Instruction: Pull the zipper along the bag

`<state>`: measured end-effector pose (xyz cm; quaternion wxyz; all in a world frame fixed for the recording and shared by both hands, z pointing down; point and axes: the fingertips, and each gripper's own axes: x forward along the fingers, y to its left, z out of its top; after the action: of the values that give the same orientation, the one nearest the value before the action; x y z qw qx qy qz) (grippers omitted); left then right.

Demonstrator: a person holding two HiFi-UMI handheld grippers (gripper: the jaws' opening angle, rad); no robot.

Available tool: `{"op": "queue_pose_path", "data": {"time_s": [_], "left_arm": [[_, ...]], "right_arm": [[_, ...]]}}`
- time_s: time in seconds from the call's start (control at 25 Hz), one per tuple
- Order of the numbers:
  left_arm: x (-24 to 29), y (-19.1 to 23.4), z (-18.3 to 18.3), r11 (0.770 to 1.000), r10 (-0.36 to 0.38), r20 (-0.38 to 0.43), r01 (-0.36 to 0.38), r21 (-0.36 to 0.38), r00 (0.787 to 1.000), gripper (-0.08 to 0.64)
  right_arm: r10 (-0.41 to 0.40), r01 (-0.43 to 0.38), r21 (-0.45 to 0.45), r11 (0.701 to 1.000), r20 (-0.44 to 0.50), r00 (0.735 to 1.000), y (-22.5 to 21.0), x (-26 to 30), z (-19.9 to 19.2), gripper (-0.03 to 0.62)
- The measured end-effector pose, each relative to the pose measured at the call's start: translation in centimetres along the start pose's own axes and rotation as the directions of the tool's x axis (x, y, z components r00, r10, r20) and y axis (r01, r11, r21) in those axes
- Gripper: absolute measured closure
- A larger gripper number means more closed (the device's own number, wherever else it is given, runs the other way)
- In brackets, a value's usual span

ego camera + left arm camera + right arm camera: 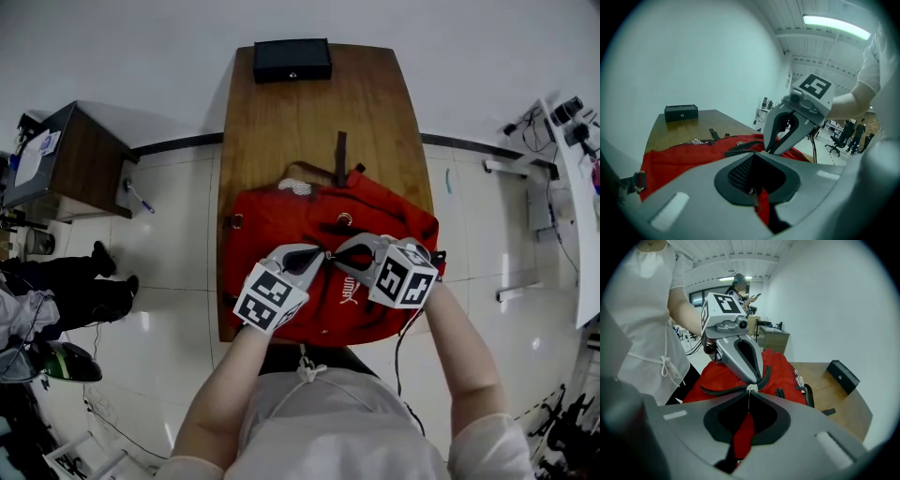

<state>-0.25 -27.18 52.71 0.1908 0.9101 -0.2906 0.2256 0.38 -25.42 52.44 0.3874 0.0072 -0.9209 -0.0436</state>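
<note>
Now the pulling looks ready to start. The red backpack (pixel 281 220) lies flat on the wooden table (pixel 300 122). The right gripper (pixel 750 392) is closed tight on the little metal zipper pull (pixel 751 388). The left gripper (pixel 757 153) pinches the bag's red cloth just beside it. Next, I think, the right one must slide the pull along the black zipper track (pixel 722 391) while the left holds the bag down. White letters (pixel 349 289) on the bag look like Puma.

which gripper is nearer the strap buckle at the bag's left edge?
Left. The left gripper sits on the bag right of the buckle; the right gripper lies farther right, beyond it.
</note>
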Motion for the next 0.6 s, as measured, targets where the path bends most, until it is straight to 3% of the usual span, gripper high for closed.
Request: {"op": "queue_pose_path", "data": {"time_s": [0.16, 0.28, 0.52, 0.6], "left_arm": [[-0.3, -0.1, -0.1, 0.997, -0.032, 0.022, 0.033, -0.064, 0.999, 0.552], [-0.6, -0.3, -0.2, 0.989, -0.073, 0.043, 0.078, -0.126, 0.996, 0.552], [-0.7, -0.8, 0.0, 0.983, -0.100, 0.065, 0.109, -0.145, 0.993, 0.552], [-0.9, -0.8, 0.1, 0.984, -0.100, 0.067, 0.109, -0.139, 0.993, 0.552]], "right_arm": [[-0.051, 0.047, -0.094, 0.994, -0.042, 0.998, 0.7, -0.4, 0.1, 0.583], [-0.046, 0.042, -0.083, 0.996, -0.054, 0.997, 1.1, -0.8, 0.3, 0.583], [-0.078, 0.066, -0.116, 0.991, -0.108, 0.991, 1.4, -1.5, 0.4, 0.583], [-0.068, 0.058, -0.087, 0.994, -0.110, 0.992, 1.4, -1.6, 0.6, 0.583]]}}
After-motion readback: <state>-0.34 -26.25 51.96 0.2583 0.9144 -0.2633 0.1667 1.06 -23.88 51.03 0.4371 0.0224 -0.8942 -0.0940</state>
